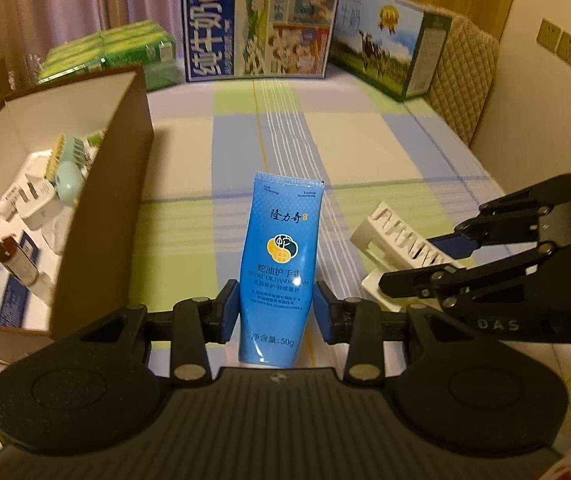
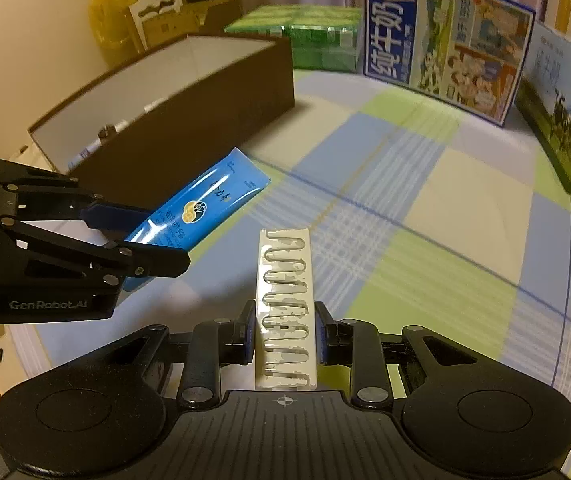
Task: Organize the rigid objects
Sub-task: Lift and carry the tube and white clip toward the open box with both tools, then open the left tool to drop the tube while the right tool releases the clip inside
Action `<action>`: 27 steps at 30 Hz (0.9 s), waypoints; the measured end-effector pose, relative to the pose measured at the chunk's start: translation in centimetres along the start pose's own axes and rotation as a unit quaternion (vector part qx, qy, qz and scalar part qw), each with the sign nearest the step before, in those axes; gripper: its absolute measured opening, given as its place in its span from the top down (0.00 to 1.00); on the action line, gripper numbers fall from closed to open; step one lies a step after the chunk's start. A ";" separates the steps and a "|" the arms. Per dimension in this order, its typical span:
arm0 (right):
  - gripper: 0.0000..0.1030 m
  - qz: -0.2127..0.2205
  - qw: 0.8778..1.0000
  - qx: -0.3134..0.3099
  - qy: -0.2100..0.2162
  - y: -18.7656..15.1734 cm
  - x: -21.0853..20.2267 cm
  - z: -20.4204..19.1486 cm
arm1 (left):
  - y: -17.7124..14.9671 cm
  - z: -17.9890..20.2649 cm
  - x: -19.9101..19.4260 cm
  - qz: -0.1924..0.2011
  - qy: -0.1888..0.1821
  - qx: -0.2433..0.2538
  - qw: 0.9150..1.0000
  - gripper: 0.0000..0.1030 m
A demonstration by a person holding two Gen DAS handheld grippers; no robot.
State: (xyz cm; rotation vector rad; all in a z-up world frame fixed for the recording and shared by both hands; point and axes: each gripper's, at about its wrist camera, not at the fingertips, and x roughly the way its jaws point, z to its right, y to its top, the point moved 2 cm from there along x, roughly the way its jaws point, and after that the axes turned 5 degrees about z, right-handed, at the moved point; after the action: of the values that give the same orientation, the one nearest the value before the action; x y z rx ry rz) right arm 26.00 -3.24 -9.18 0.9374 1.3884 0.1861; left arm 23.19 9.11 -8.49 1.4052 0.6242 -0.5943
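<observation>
We work over a bed whose sheet [image 1: 365, 148] is checked in pale blue, lime green and cream, with thin white and dark blue lines crossing it. Along its far edge stand two milk cartons [image 1: 259, 26], one blue with cartoon panels, one with a cow on grass, and beside them a stack of green packs [image 1: 125, 48]. A quilted tan headboard [image 1: 465, 80] runs along the right side in the left view, below a cream wall with two switches [image 1: 559, 42]. Pinkish curtains [image 1: 45, 0] hang behind the cartons. In the right view a yellow bag [image 2: 113, 12] and a cardboard box sit in the far left corner of the room.

A brown box [image 1: 101, 208] with a white inside rests on the sheet at left; in it we see white plugs, a pale green item and a small blue-and-white carton, among other things.

Our left gripper [image 1: 277, 312] is clenched on a blue tube [image 1: 279, 256] of hand cream, gripped near its lower part, crimped end pointing away from us, held clear of the sheet just right of the box. Our right gripper [image 2: 285, 336] is clamped on a cream clip [image 2: 285, 308] with slotted teeth, held lengthwise between the pads, above the sheet and beside the tube.
</observation>
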 end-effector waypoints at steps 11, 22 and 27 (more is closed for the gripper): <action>0.76 0.053 0.998 -0.012 0.027 4.9 -0.6 -2.9 | 3.3 -3.7 -4.4 0.052 0.021 -0.027 0.998 0.67; 0.76 0.093 0.992 -0.020 0.085 11.1 0.6 -9.6 | 5.0 -11.2 -8.8 0.085 0.075 -0.048 0.992 0.67; 0.76 0.100 0.991 -0.021 0.092 13.4 2.3 -12.6 | 5.3 -15.3 -10.0 0.090 0.101 -0.052 0.989 0.67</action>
State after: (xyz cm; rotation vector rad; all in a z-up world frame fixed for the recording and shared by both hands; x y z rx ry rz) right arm 20.74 12.52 -0.88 1.0457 1.4512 0.4611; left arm 19.16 24.90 1.30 1.4153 0.6704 -0.2738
